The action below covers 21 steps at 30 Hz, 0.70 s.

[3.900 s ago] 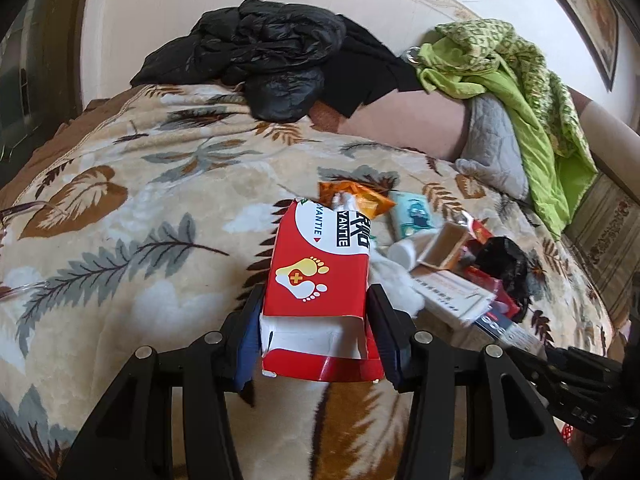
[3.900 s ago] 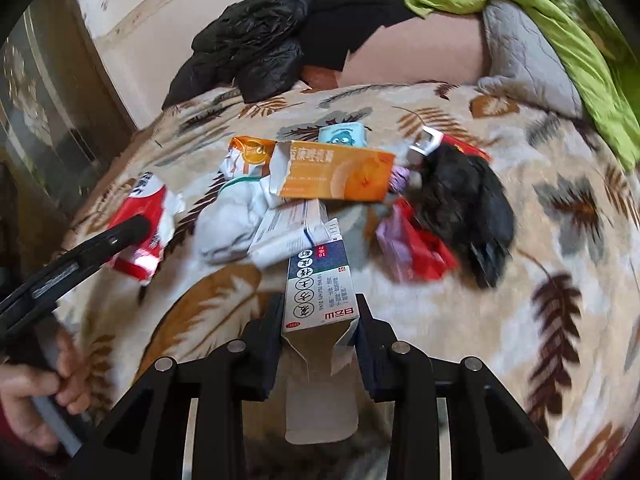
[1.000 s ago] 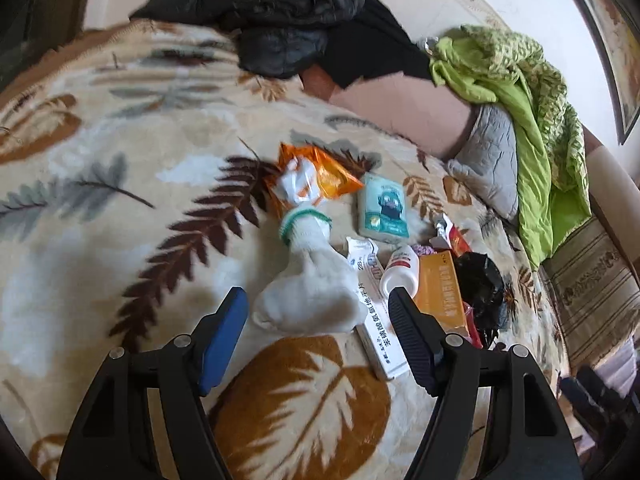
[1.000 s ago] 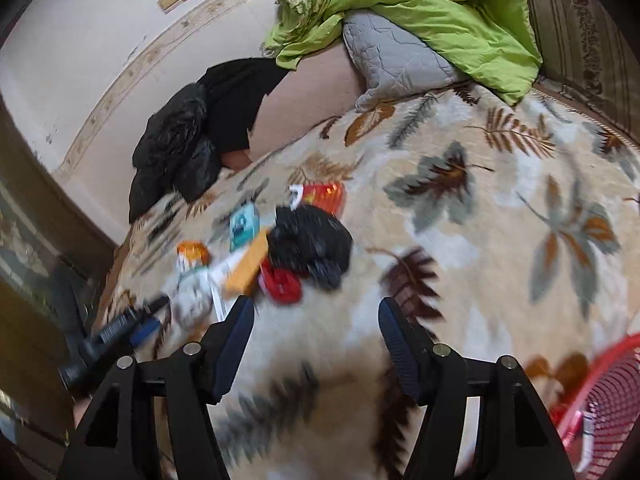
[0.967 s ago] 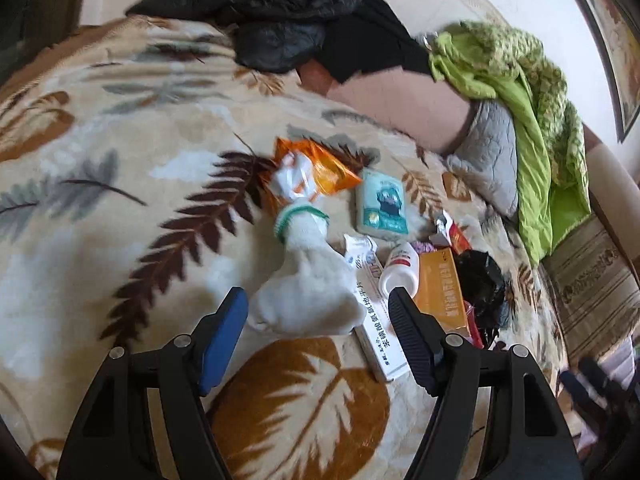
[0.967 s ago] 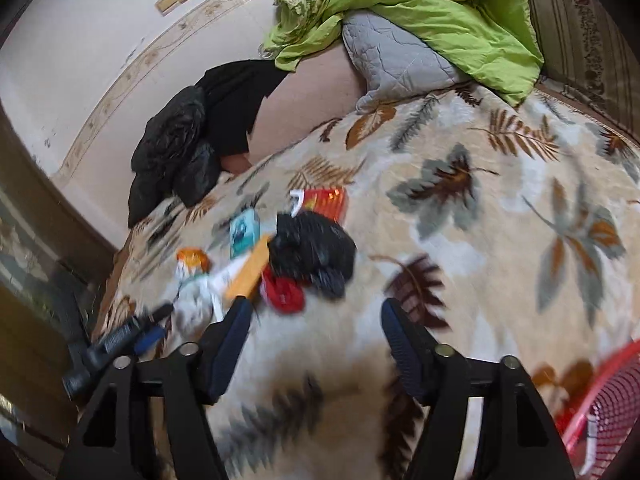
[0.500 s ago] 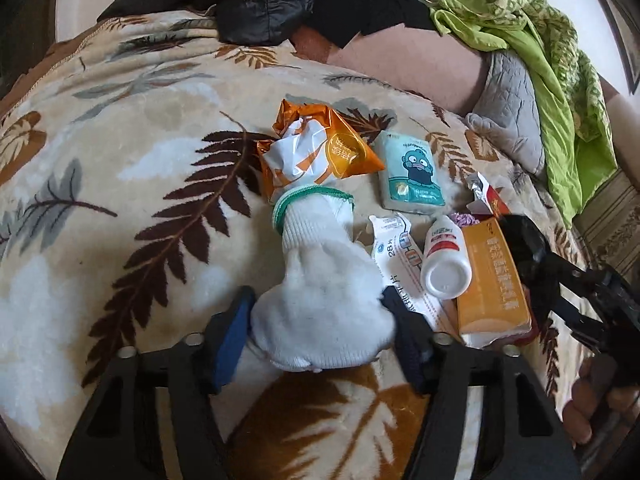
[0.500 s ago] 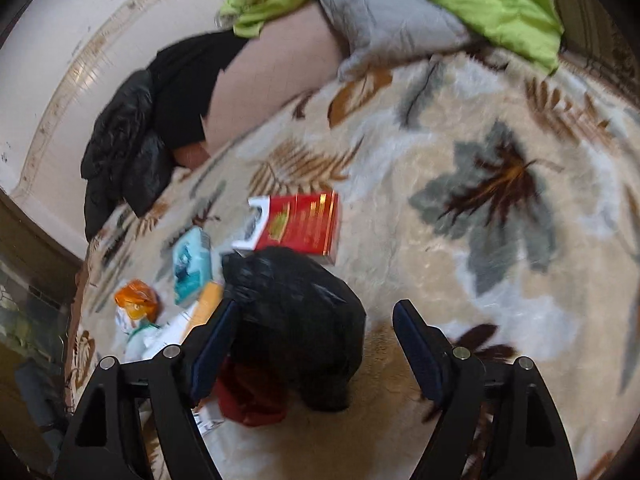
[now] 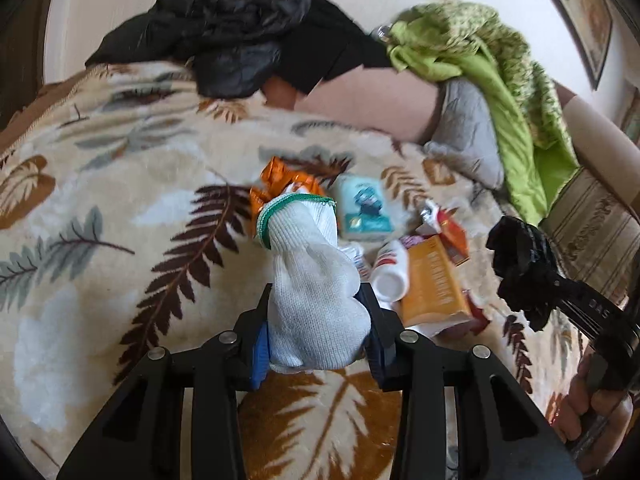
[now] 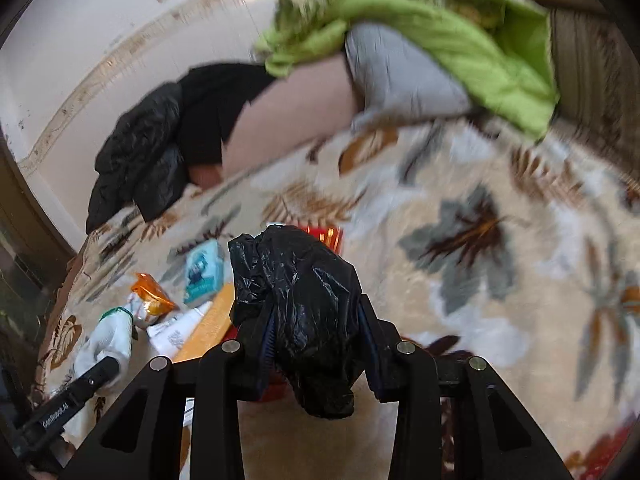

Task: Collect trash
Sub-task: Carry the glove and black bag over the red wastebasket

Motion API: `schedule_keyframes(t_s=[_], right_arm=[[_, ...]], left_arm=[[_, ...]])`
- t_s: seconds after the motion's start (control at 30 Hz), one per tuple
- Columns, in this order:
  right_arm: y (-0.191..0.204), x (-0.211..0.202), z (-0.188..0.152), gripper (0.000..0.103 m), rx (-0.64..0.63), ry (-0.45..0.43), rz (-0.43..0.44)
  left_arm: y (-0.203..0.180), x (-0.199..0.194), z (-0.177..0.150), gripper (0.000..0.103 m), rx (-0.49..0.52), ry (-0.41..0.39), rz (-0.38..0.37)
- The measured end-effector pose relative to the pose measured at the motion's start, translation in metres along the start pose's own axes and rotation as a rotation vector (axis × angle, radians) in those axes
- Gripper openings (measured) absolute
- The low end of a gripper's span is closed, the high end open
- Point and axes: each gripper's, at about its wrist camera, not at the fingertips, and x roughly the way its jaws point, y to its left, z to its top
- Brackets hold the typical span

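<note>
My left gripper (image 9: 316,332) is pressing its blue pads into a white knit glove (image 9: 308,280) with a green cuff; its jaws are closing. The glove stands up off the leaf-patterned blanket (image 9: 100,240). My right gripper (image 10: 318,344) has a crumpled black plastic bag (image 10: 304,292) squeezed between its pads, and its jaws are closing too. On the blanket lie an orange box (image 9: 432,288), a white bottle (image 9: 390,274), a teal tissue pack (image 9: 362,208), an orange wrapper (image 9: 280,184) and a red box (image 10: 324,236). In the left wrist view the black bag (image 9: 520,268) hangs at the right.
A black jacket (image 9: 232,28) is heaped at the head of the bed. A green quilt (image 9: 500,92) and a grey pillow (image 9: 468,128) sit at the right. A hand (image 9: 596,400) grips the right tool. Something red (image 10: 600,452) shows at the lower right corner.
The left jaws came together on the white glove and raised it. The right gripper moved in over the black bag, closed on it and lifted it off the pile.
</note>
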Motion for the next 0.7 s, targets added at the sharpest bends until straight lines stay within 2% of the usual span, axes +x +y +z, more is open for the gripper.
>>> schedule_keyframes(t_s=[0.17, 0.37, 0.53, 0.7], right_arm=[[0.018, -0.036, -0.008, 0.04, -0.029, -0.072, 0.032], [0.026, -0.027, -0.009, 0.04, -0.065, -0.071, 0.028], [0.026, -0.023, -0.008, 0.04, -0.067, -0.071, 0.026], [0.036, -0.022, -0.011, 0.04, -0.098, -0.064, 0.055]], left_arm=[[-0.008, -0.015, -0.001, 0.038, 0.024, -0.054, -0.01], [-0.021, -0.015, -0.003, 0.038, 0.087, -0.069, 0.006], [-0.024, -0.011, -0.001, 0.038, 0.098, -0.068, 0.007], [-0.034, -0.011, -0.003, 0.038, 0.14, -0.081, 0.035]])
